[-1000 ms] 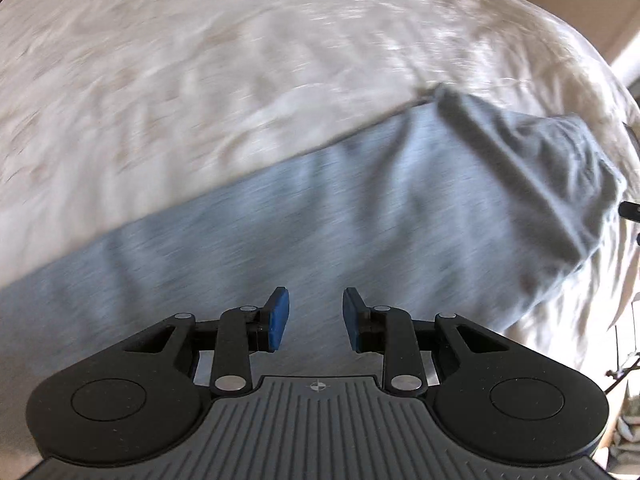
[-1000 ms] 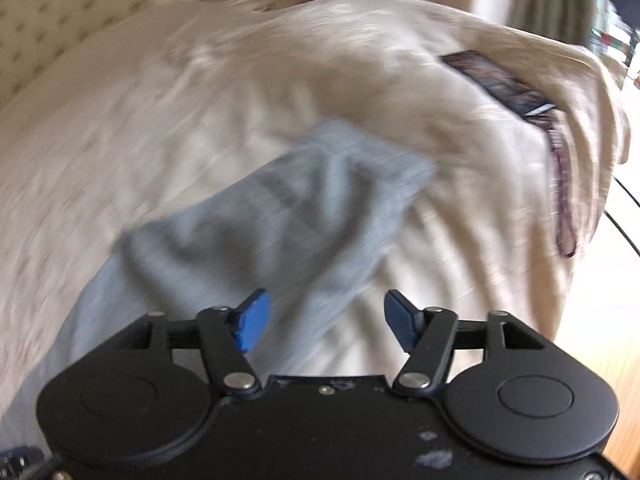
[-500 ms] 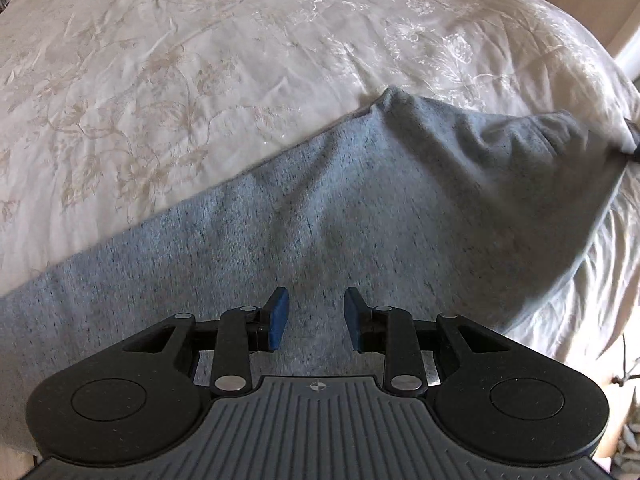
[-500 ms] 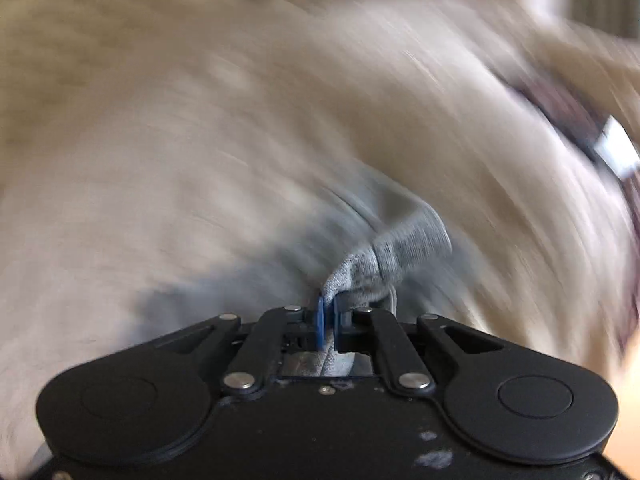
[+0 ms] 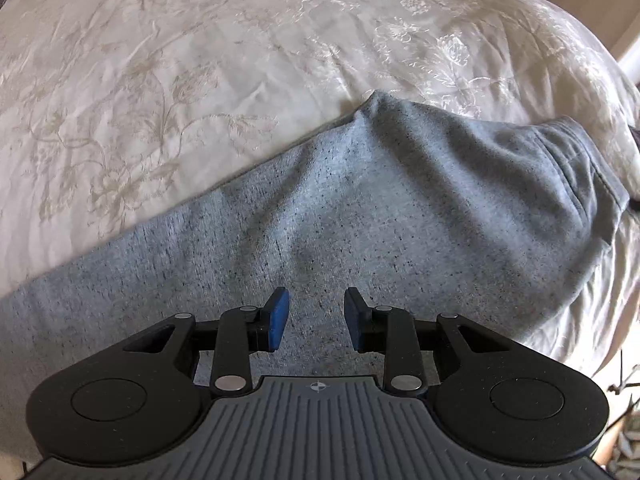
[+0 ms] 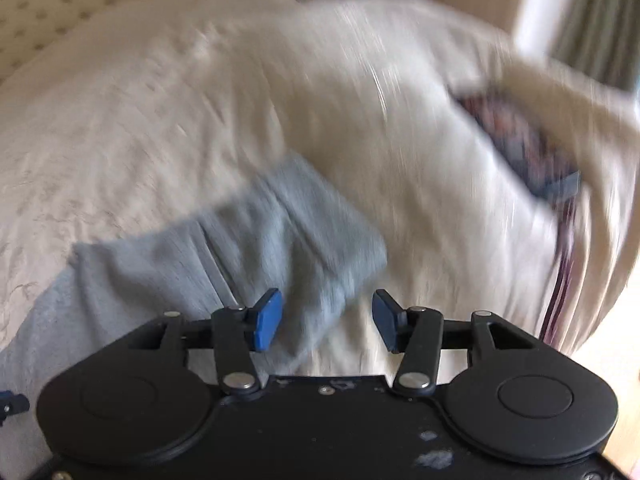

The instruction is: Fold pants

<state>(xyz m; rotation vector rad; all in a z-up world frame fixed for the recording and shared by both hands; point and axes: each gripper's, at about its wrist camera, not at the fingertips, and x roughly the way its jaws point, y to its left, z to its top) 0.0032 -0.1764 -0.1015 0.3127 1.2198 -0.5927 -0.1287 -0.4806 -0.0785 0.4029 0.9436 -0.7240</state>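
Grey heathered pants (image 5: 360, 208) lie flat across a cream bedspread (image 5: 180, 60), running from lower left to the waistband (image 5: 576, 168) at right. My left gripper (image 5: 317, 316) is open and empty, hovering just above the pants' middle. In the blurred right wrist view the pants' waist end (image 6: 280, 240) lies on the bed. My right gripper (image 6: 326, 320) is open and empty, just above the waist end's near corner.
A dark patterned item (image 6: 524, 144) with a strap lies on the bed at right. The bed's edge (image 6: 600, 280) drops to a wooden floor at right. A tufted headboard (image 6: 44, 8) shows at top left.
My right gripper was shut on the waistband half a second ago; it has since opened and let the cloth go. The left gripper has stayed open over the pants.
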